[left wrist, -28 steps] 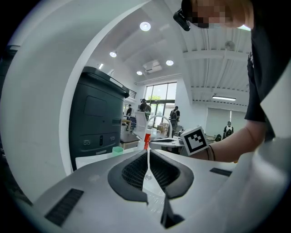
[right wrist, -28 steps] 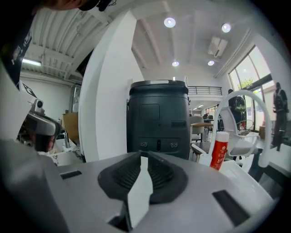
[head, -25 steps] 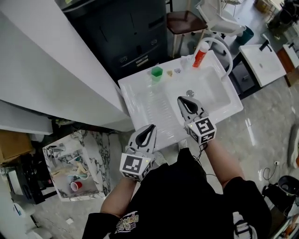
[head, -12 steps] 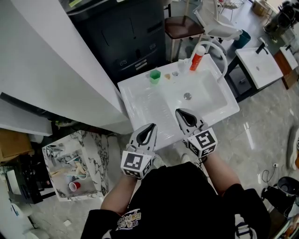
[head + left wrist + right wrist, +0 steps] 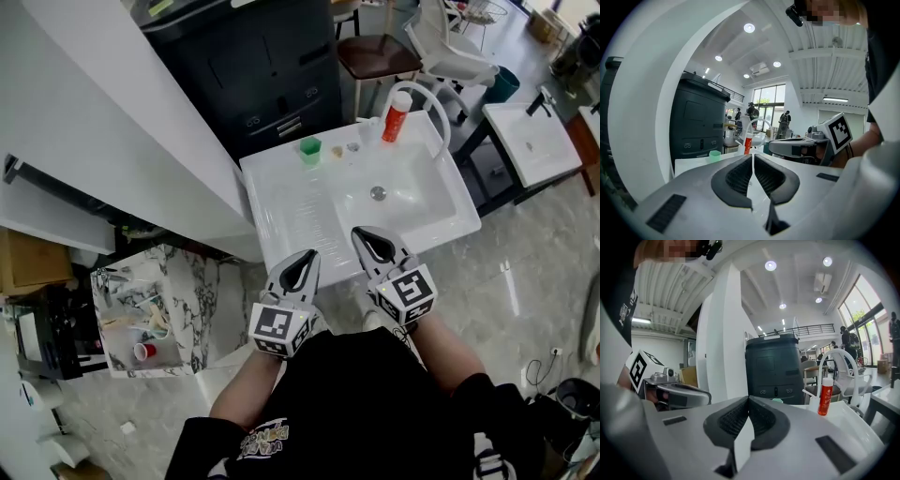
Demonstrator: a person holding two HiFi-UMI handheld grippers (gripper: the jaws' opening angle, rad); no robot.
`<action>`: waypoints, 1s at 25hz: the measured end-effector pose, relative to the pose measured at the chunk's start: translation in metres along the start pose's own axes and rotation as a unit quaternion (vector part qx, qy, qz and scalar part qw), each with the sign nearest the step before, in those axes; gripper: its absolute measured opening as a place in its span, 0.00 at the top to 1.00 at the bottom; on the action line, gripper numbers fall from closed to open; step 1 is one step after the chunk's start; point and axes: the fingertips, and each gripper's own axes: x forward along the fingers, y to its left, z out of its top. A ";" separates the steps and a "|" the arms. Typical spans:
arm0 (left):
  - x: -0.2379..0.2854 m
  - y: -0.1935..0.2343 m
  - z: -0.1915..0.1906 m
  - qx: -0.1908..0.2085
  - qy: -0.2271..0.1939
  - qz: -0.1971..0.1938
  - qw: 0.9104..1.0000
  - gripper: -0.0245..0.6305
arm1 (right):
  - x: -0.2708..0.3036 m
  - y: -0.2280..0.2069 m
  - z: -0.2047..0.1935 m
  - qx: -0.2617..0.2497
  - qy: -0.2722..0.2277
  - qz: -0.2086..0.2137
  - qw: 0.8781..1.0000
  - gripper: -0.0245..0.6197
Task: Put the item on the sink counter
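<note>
Both claws have drawn back from the sink (image 5: 403,192) toward the person; the left claw (image 5: 305,255) and right claw (image 5: 362,234) are pressed together, empty. The cup (image 5: 309,148) and bottle (image 5: 397,112) stand at the tabletop's (image 5: 281,202) back edge, so placing looks finished.

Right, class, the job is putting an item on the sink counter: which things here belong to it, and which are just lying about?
Belong: sink counter; left tongs and right tongs, both shut and empty; green cup and red bottle, already on its back edge.
Lying about: dark cabinet; chair; marble-patterned box holding a red cup.
</note>
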 end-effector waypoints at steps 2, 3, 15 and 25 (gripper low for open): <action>0.001 -0.011 -0.002 0.000 0.001 0.008 1.000 0.93 | -0.009 -0.001 -0.003 0.002 0.001 0.009 1.000 0.88; 0.001 -0.016 -0.003 0.000 0.002 0.012 1.000 0.93 | -0.013 -0.001 -0.004 0.003 0.002 0.014 1.000 0.88; 0.002 -0.058 -0.012 -0.006 0.004 0.052 0.999 0.93 | -0.044 -0.008 -0.009 -0.006 0.004 0.060 0.998 0.88; -0.002 -0.073 -0.013 0.000 0.005 0.070 0.998 0.93 | -0.055 -0.007 -0.012 -0.013 0.002 0.083 0.996 0.88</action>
